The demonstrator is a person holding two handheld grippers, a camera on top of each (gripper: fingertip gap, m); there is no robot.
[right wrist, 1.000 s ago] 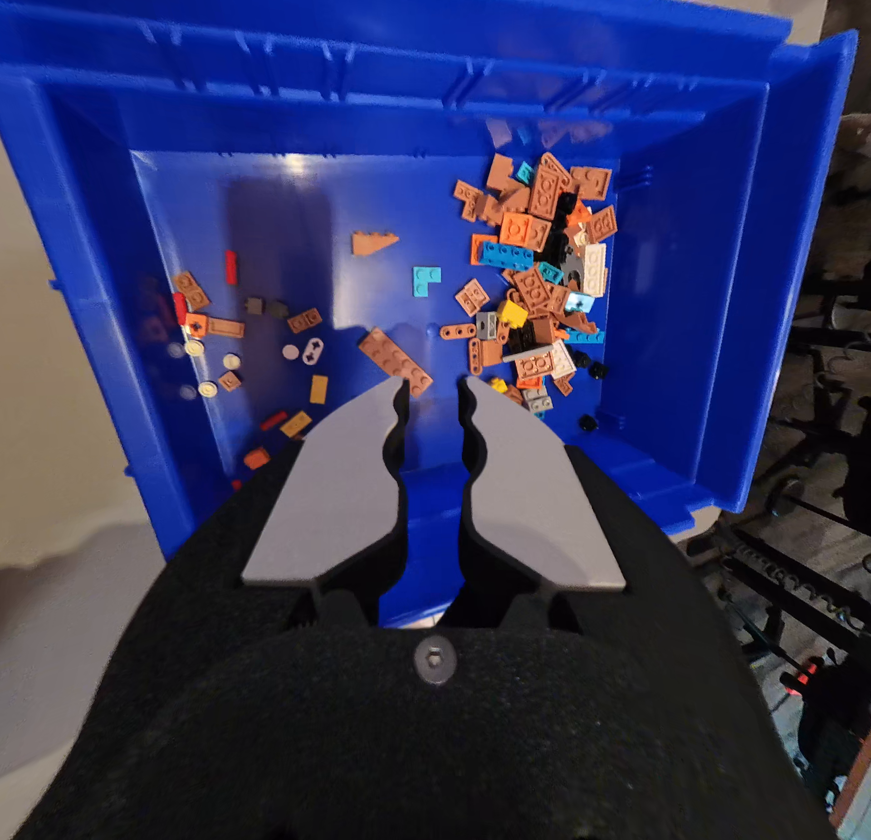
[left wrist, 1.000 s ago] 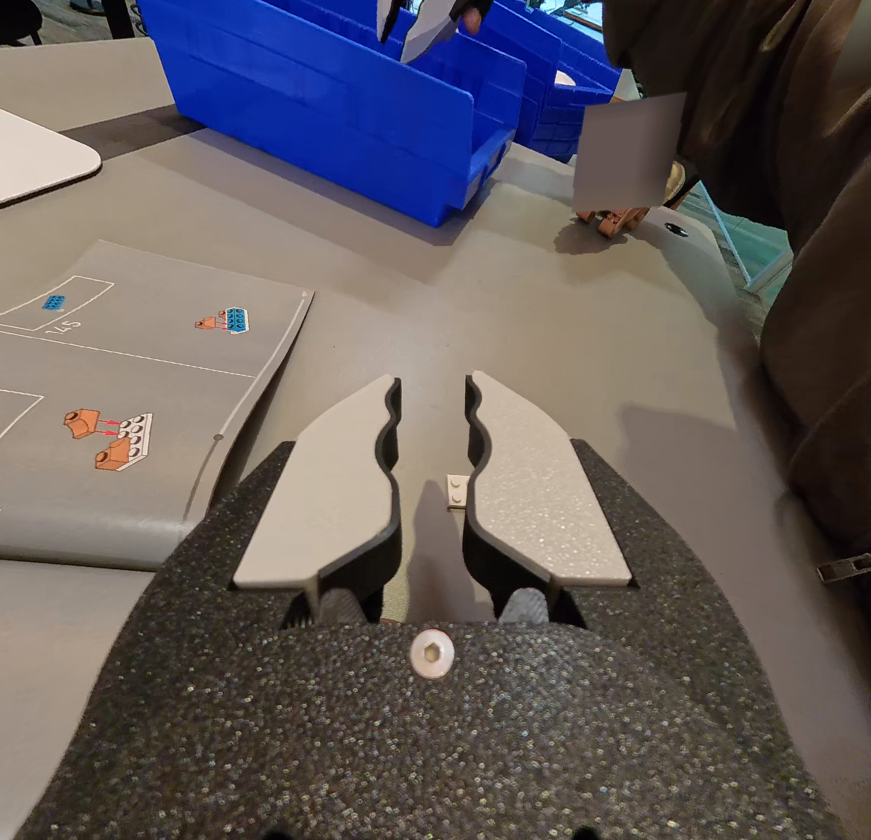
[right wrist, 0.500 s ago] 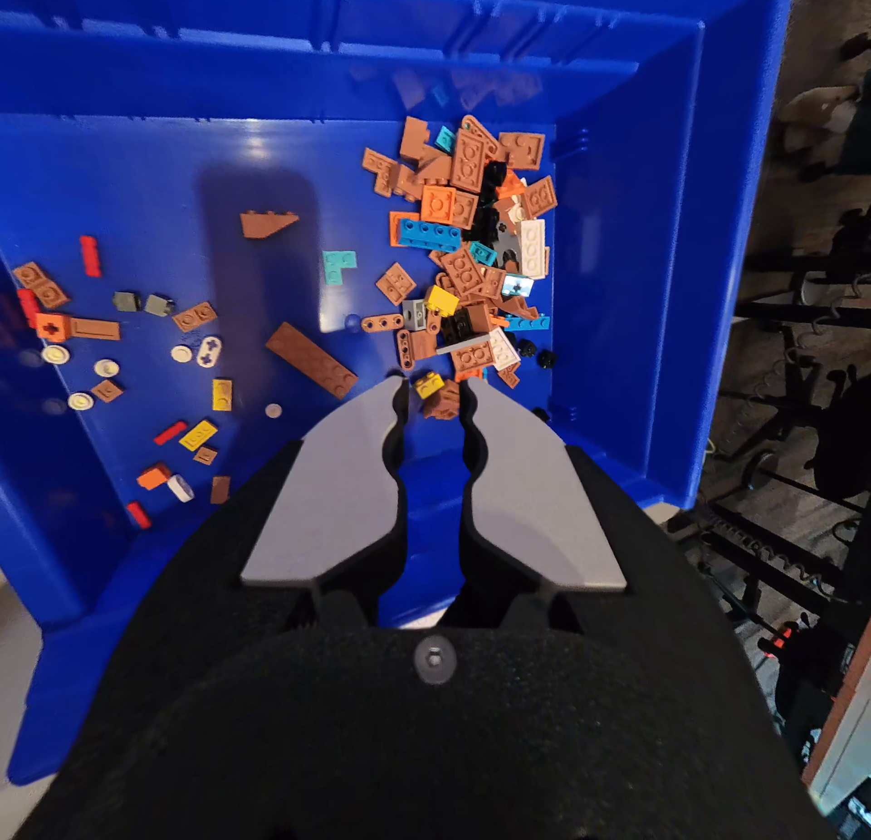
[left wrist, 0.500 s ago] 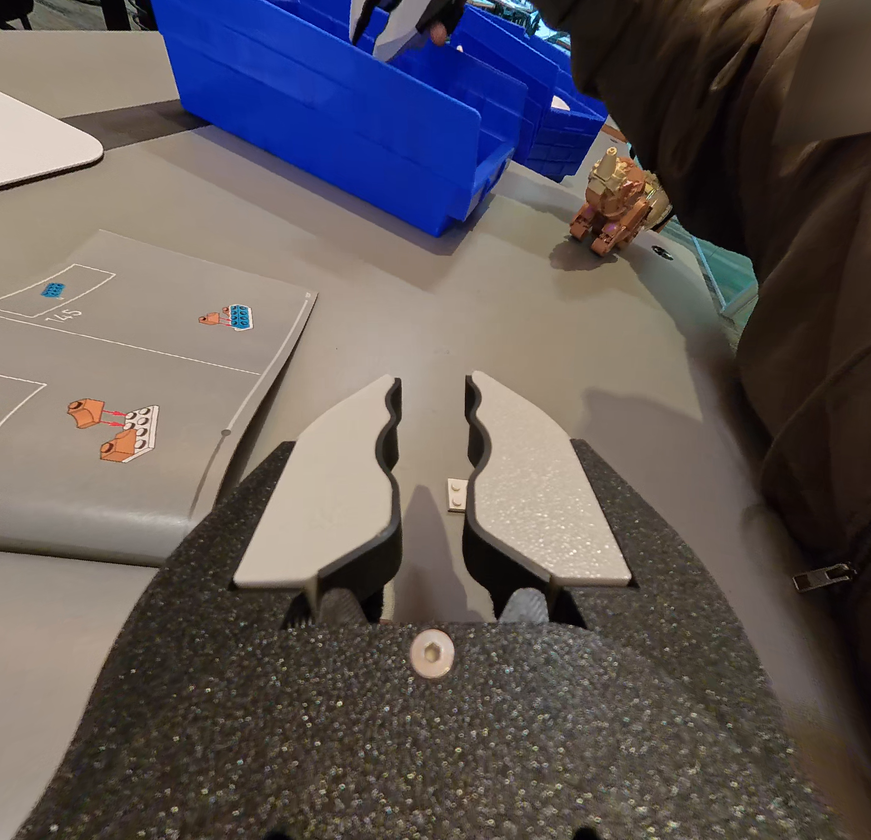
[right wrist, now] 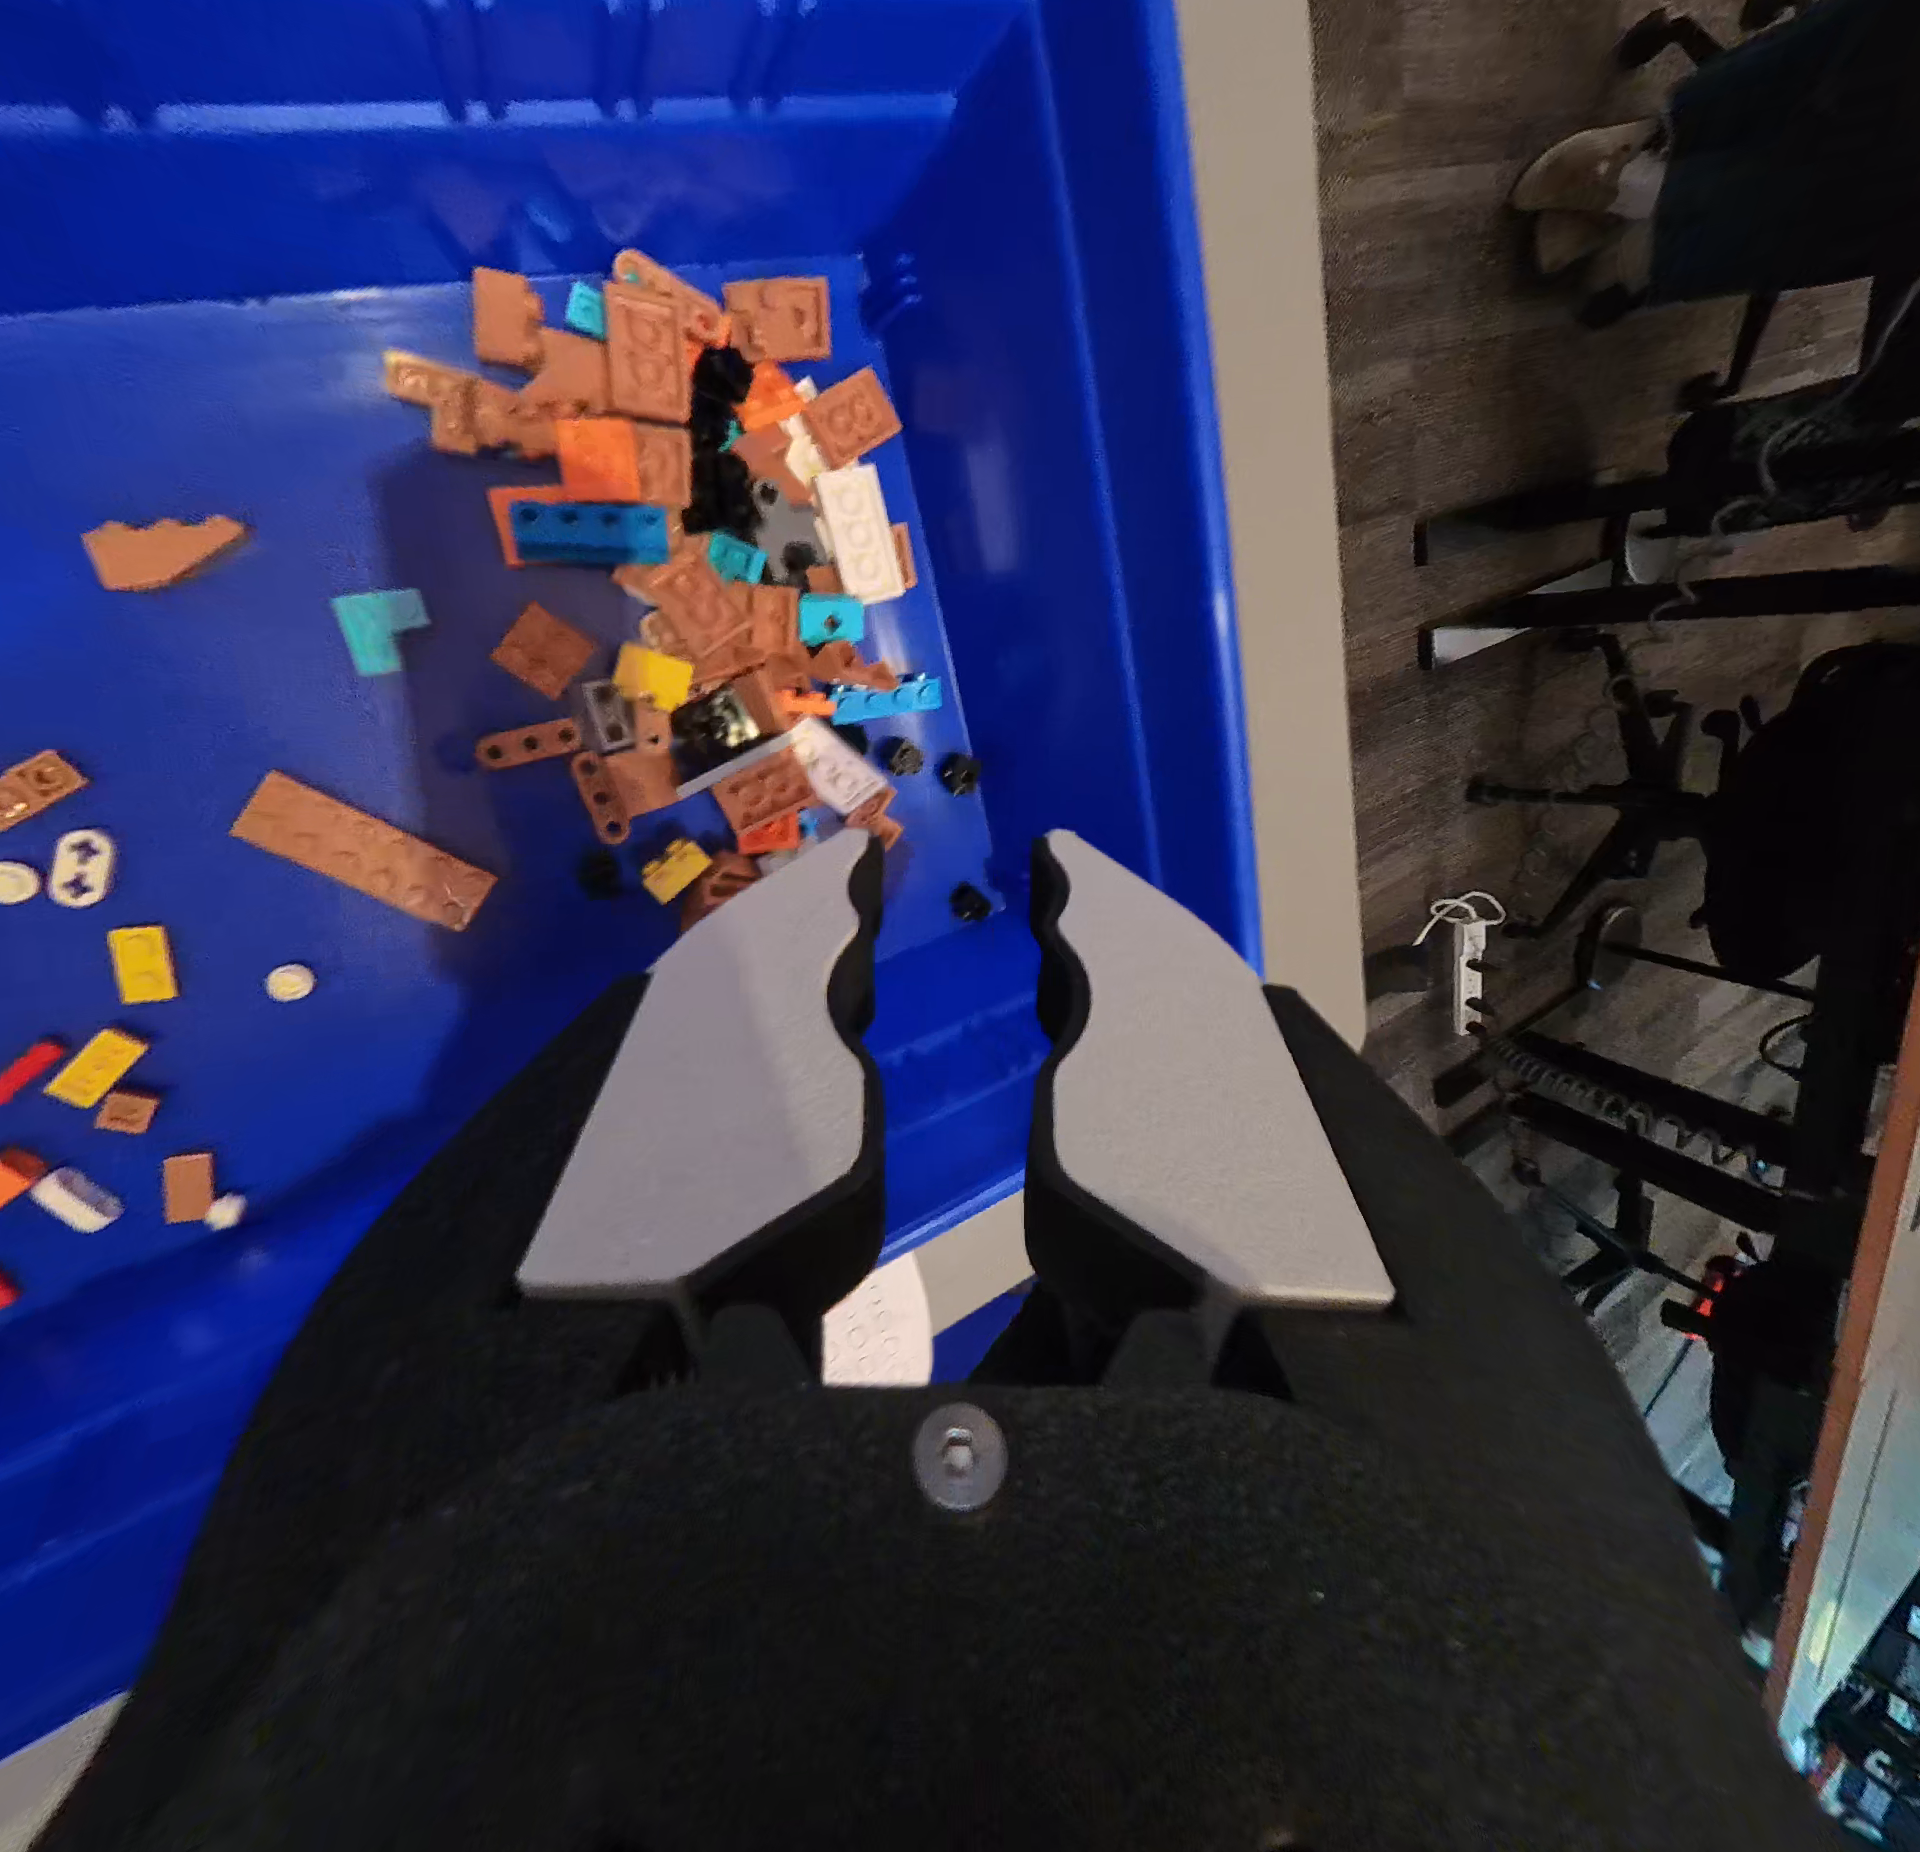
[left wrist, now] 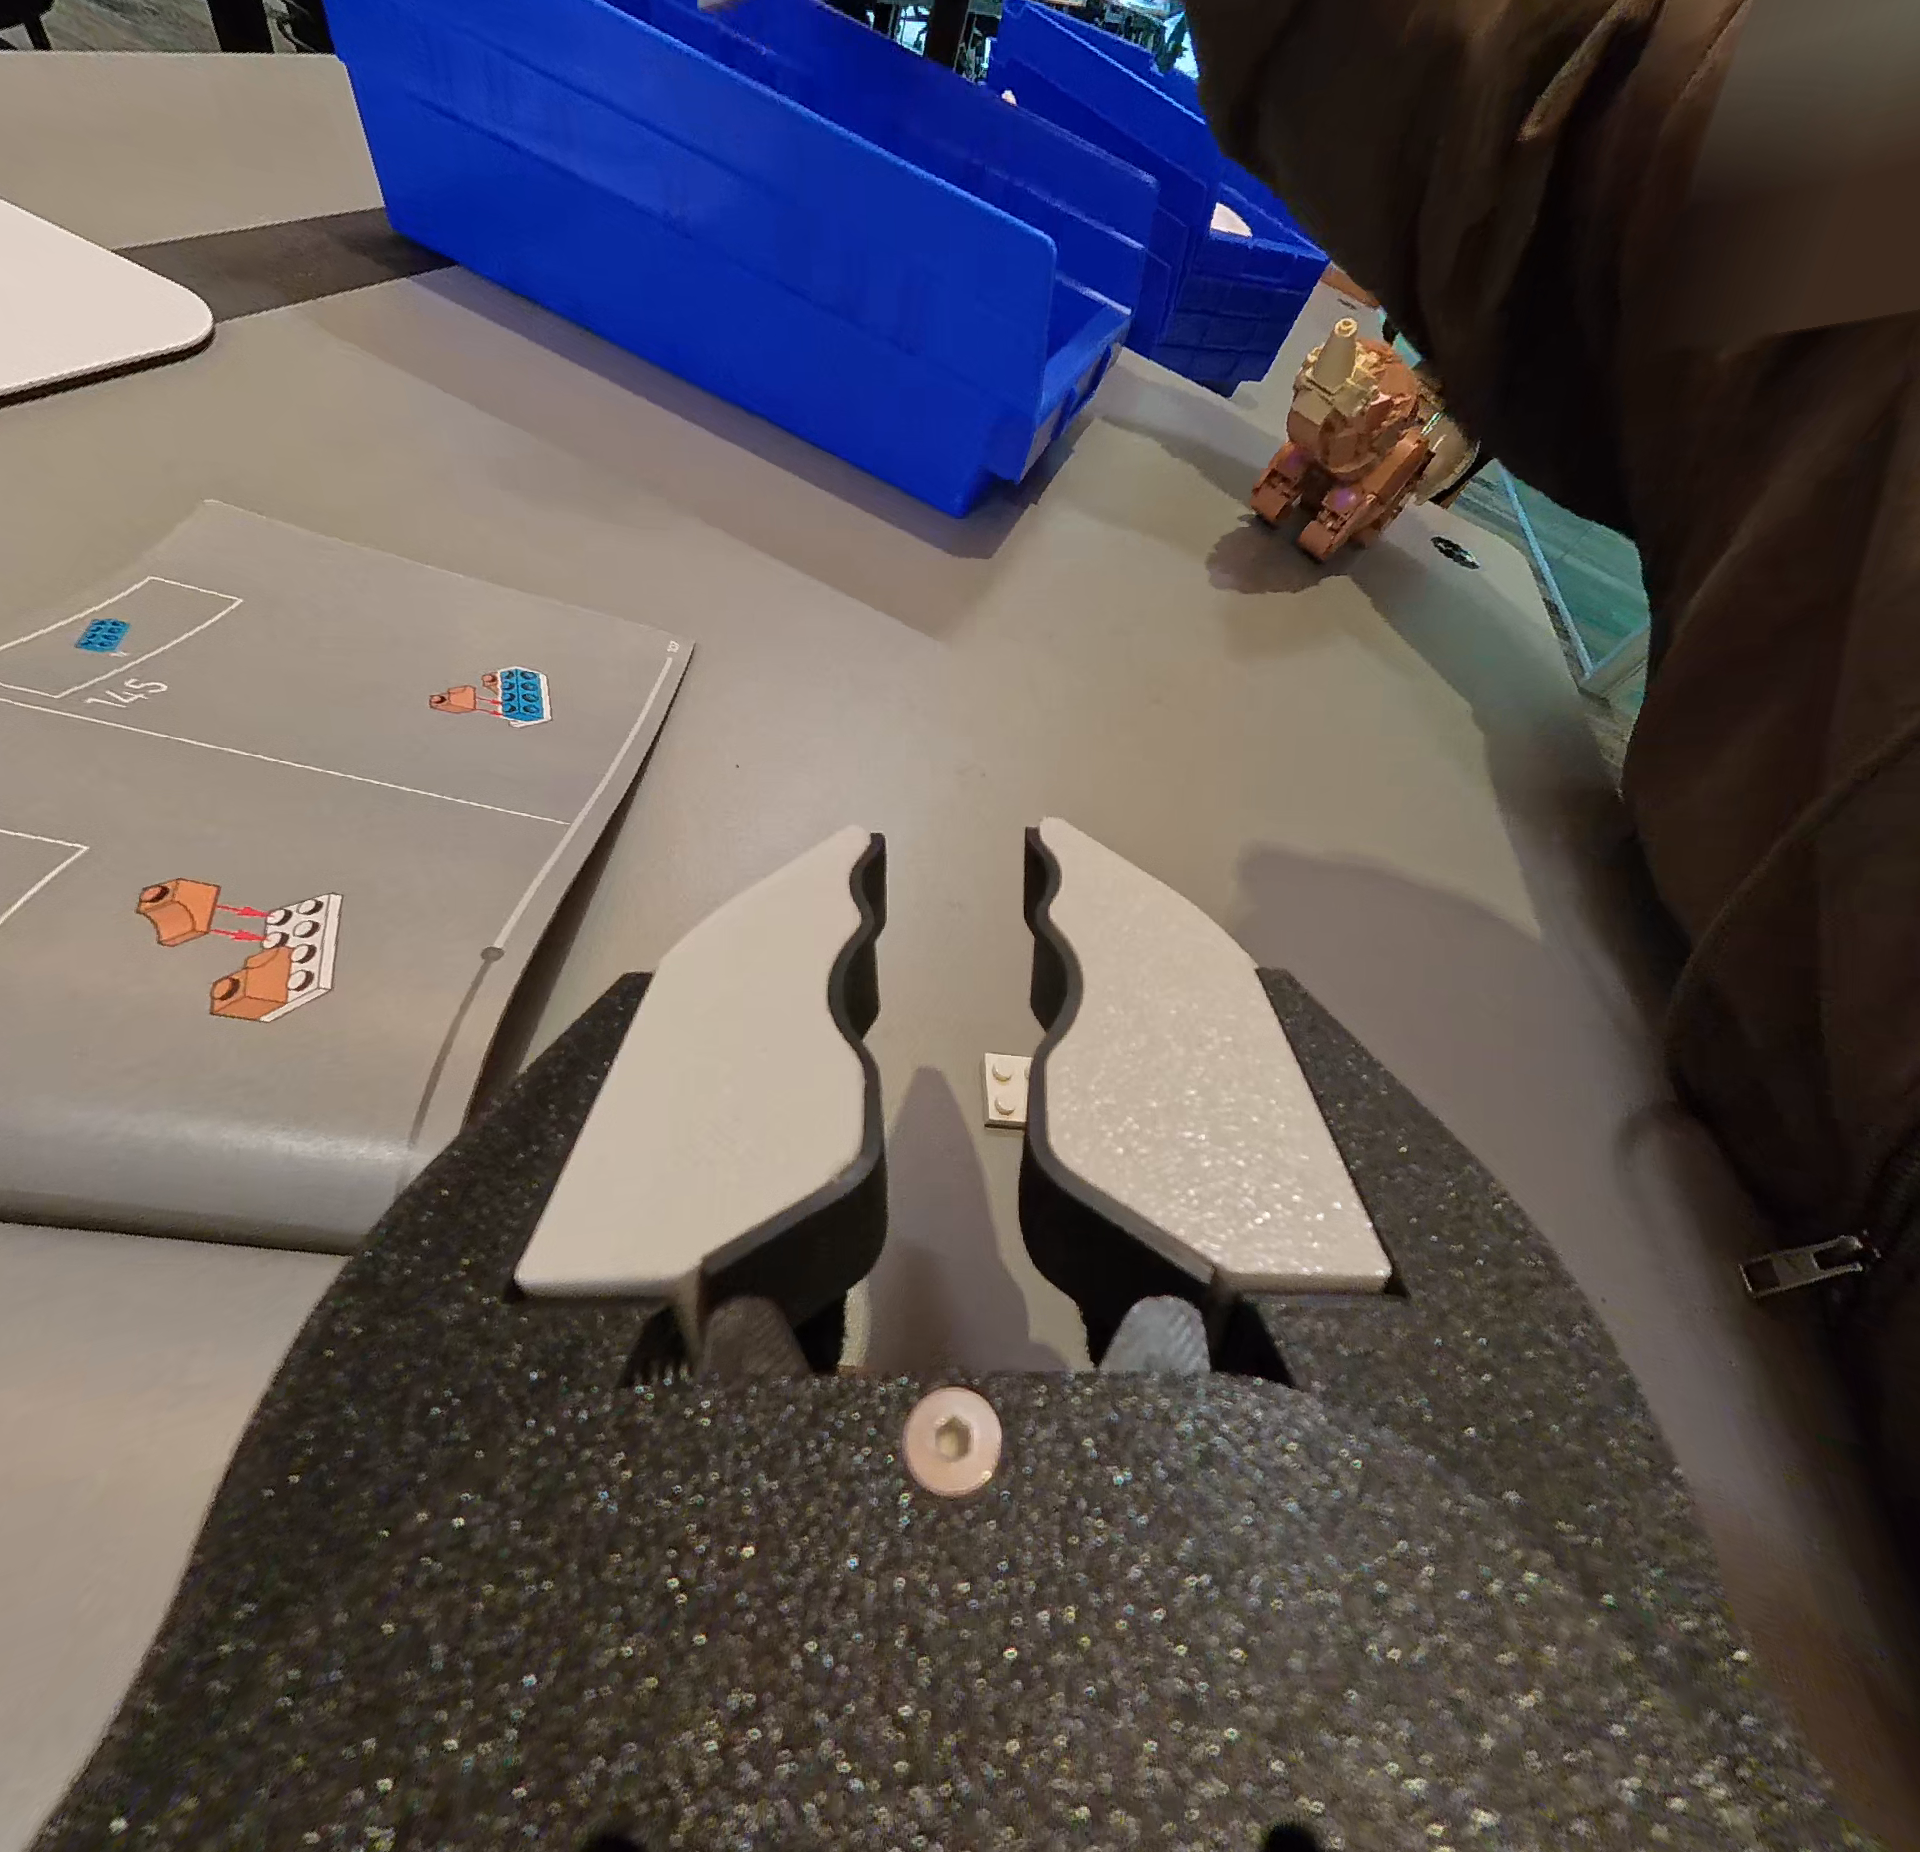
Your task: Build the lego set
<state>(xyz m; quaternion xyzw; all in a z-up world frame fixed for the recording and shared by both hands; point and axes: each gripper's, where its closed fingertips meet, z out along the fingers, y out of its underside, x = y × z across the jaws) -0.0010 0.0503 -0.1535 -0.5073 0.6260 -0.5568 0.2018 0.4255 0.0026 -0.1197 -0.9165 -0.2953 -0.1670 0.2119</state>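
In the left wrist view, our left hand-held gripper (left wrist: 954, 846) hangs low over the grey tabletop (left wrist: 1039, 680) with its jaws apart and nothing between them. A small white plate (left wrist: 1006, 1093) lies flat on the tabletop, partly hidden under the right finger. We judge it light, stiff and thin, so it would have to be pinched by its two opposite side edges, and it may skid on the smooth top. The instruction booklet (left wrist: 312, 846) lies open toward the tabletop's left edge, the blue bin (left wrist: 727, 244) stands toward the far edge, and a partly built brown figure (left wrist: 1345, 446) stands toward the far right edge.

In the right wrist view, our right hand-held gripper (right wrist: 956, 852) is tipped down into the bin (right wrist: 1091, 452), jaws apart and empty, fingertips just at the near side of the brick pile (right wrist: 717, 576) heaped against the bin's right wall. These pieces look hard, slick and loosely stacked; we would take one lying free at the pile's edge, gripping its flat sides.
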